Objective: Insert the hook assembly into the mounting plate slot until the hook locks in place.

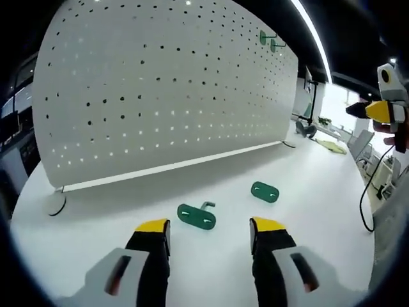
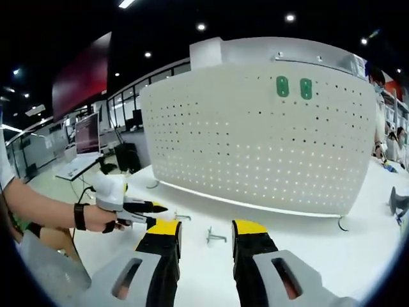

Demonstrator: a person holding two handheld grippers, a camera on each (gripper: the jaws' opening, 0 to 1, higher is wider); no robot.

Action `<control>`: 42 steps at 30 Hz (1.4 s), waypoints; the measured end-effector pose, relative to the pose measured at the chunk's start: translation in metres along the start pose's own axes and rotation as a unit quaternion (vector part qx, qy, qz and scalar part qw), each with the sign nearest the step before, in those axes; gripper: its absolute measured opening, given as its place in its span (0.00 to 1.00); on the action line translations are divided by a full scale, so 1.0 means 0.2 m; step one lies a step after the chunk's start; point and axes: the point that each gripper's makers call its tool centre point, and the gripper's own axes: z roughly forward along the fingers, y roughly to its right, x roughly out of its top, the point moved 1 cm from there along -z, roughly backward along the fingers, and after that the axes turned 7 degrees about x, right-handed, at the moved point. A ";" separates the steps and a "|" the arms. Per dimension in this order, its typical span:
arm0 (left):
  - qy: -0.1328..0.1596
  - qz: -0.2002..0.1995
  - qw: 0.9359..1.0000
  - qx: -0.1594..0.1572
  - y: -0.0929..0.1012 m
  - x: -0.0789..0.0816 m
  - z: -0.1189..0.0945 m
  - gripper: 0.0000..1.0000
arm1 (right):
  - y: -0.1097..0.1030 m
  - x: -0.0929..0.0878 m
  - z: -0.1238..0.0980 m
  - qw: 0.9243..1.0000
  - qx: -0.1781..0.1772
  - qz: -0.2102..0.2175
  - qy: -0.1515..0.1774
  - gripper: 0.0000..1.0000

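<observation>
Behind the parts, a white pegboard point(image 1: 160, 89) stands upright on the surface point(image 1: 307, 173), with two green plates point(image 2: 294, 87) mounted near its top edge. Left hand-held gripper point(image 1: 209, 225): jaws spread, empty; green hook assembly point(image 1: 197, 215) lies flat just ahead between them, green mounting plate point(image 1: 265, 191) to its right, apart. Right hand-held gripper point(image 2: 206, 228): spread, empty, a metal hook point(image 2: 215, 236) lying between its jaws. No readable labels.

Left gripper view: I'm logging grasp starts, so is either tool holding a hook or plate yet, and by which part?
Nothing is held. The left tool is open above the table, short of the green plate with hook; the right tool is open and empty.
</observation>
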 end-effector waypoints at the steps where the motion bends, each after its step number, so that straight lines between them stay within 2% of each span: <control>1: 0.002 0.001 1.000 0.001 0.00 0.00 0.00 0.49 | 0.00 0.00 0.00 1.000 -0.001 0.000 -0.001 0.31; 14: -0.008 0.003 1.000 0.003 -0.02 -0.03 0.08 0.44 | 0.02 -0.04 -0.01 1.000 -0.005 0.003 -0.016 0.31; 22: -0.006 0.012 1.000 0.007 -0.04 -0.03 0.12 0.41 | 0.02 -0.04 -0.01 1.000 -0.004 0.000 -0.017 0.31; 31: -0.004 0.023 1.000 0.003 -0.04 -0.02 0.13 0.38 | 0.03 -0.05 -0.01 1.000 -0.007 0.006 -0.017 0.31; 34: -0.005 0.029 1.000 -0.008 -0.02 -0.02 0.13 0.36 | 0.03 -0.06 -0.01 1.000 -0.005 0.006 -0.019 0.31; 42: -0.011 0.037 0.999 -0.013 0.00 -0.04 0.13 0.31 | 0.02 -0.05 0.00 1.000 -0.004 0.007 -0.018 0.30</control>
